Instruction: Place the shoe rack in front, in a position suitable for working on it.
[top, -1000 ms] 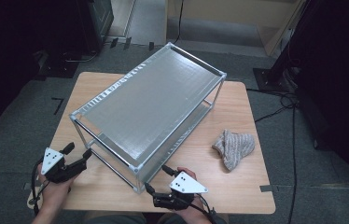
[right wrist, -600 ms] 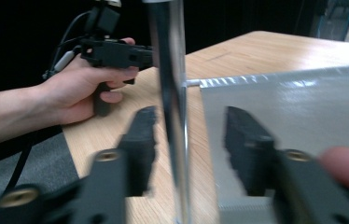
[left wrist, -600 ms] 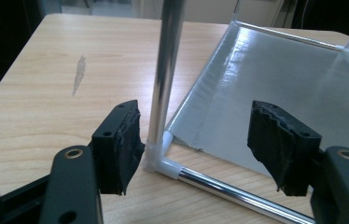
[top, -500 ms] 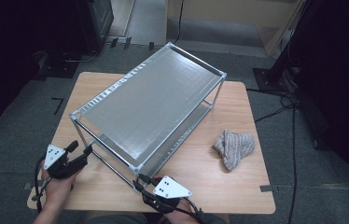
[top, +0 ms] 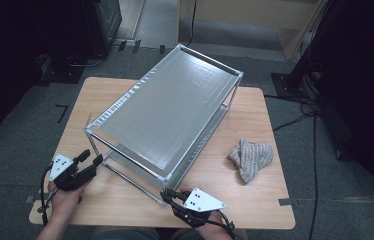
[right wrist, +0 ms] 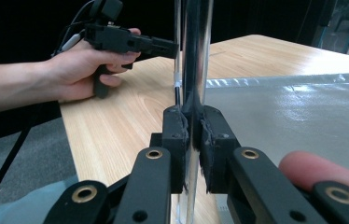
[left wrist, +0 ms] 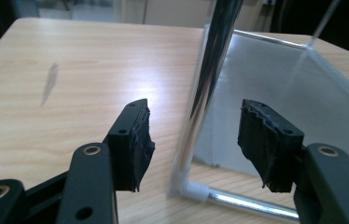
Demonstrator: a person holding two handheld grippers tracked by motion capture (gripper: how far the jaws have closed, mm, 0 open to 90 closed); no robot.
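1. R claw (right wrist: 192, 135) clamped on rack (top: 167, 117) near-right leg (right wrist: 193, 56); rack mid-surface (top: 125, 195). Thin grip, could slip.
2. L claw (left wrist: 193, 140) closing, pads (left wrist: 137, 140) off near-left leg (left wrist: 207, 74) — lifting now tilts rack.

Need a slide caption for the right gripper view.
Right gripper clamped on the metal rack's upright chrome leg, wooden table behind.

The metal rack (top: 165, 120) blocks the table's (top: 260, 200) middle; bare wood rings it.
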